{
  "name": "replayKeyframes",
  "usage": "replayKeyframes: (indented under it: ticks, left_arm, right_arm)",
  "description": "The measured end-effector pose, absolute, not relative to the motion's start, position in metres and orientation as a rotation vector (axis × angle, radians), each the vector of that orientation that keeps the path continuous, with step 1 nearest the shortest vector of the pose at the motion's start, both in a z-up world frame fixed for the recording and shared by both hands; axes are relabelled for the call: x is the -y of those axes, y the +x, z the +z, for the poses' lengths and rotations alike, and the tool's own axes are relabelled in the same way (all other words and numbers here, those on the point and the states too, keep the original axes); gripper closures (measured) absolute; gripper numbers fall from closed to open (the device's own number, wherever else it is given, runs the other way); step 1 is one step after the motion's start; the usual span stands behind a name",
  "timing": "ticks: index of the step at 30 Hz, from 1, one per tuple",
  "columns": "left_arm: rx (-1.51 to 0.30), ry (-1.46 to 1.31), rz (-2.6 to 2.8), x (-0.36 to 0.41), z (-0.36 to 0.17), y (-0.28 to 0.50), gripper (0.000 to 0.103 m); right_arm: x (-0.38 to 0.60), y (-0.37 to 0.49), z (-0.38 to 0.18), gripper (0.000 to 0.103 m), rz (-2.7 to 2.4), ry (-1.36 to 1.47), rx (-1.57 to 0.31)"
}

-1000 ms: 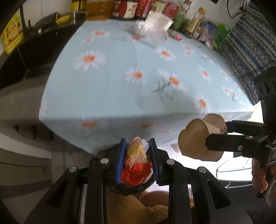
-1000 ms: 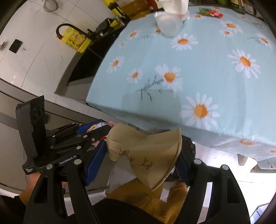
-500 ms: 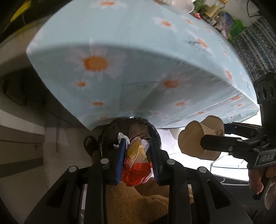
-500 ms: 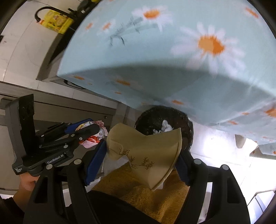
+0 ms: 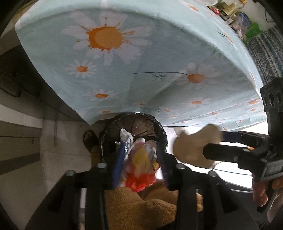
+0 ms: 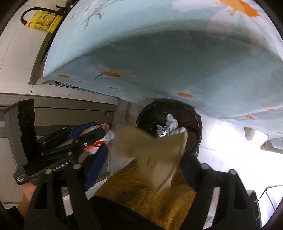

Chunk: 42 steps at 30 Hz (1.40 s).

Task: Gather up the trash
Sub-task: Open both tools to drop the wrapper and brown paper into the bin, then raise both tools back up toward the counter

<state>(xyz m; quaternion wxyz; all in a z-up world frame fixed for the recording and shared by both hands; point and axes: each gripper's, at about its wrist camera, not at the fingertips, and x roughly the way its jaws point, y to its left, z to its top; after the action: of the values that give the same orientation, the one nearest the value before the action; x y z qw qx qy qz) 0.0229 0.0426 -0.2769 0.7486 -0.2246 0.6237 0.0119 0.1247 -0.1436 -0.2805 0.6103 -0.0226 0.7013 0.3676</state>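
Note:
A round bin (image 5: 159,131) with a black liner stands on the floor under the table edge, with white and foil scraps inside. My left gripper (image 5: 141,150) hangs just above it. Its jaws are opening, and the crumpled red, yellow and white wrapper (image 5: 141,164) sits loose between the blue pads (image 5: 117,164). My right gripper (image 6: 145,152) is beside it over the bin (image 6: 192,116). Its jaws are opening too, and the flattened tan paper cup (image 6: 152,152) between them is blurred and slipping. Each view shows the other gripper: the right gripper (image 5: 212,143) and the left gripper (image 6: 100,129).
The table's light-blue daisy cloth (image 5: 159,62) overhangs the bin from above. Grey cabinet fronts (image 6: 70,109) stand at the left. A person's sandalled foot (image 5: 90,139) is next to the bin, and fuzzy orange fabric (image 6: 150,200) fills the bottom. Bottles and packets (image 5: 238,16) line the table's far edge.
Both grippers sank from tabletop height to just above the bin. Both pairs of jaws widened. The wrapper spread out between the left pads, and the tan cup blurred as it slid.

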Motion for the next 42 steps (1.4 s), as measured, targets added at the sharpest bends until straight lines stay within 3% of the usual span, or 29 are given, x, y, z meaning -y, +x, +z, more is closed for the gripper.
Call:
replayKeyframes:
  ticks: [19, 42]
  left_arm:
    - [-1.362, -0.504, 0.048, -0.046, -0.268, 0.021, 0.056]
    - [-1.196, -0.325, 0.021, 0.0, -0.161, 0.047, 0.056]
  right_arm:
    - [0.158, 0.138, -0.274, 0.02, 0.821, 0.005, -1.618]
    - [0.208, 0.158, -0.179, 0.02, 0.889, 0.08, -1.327]
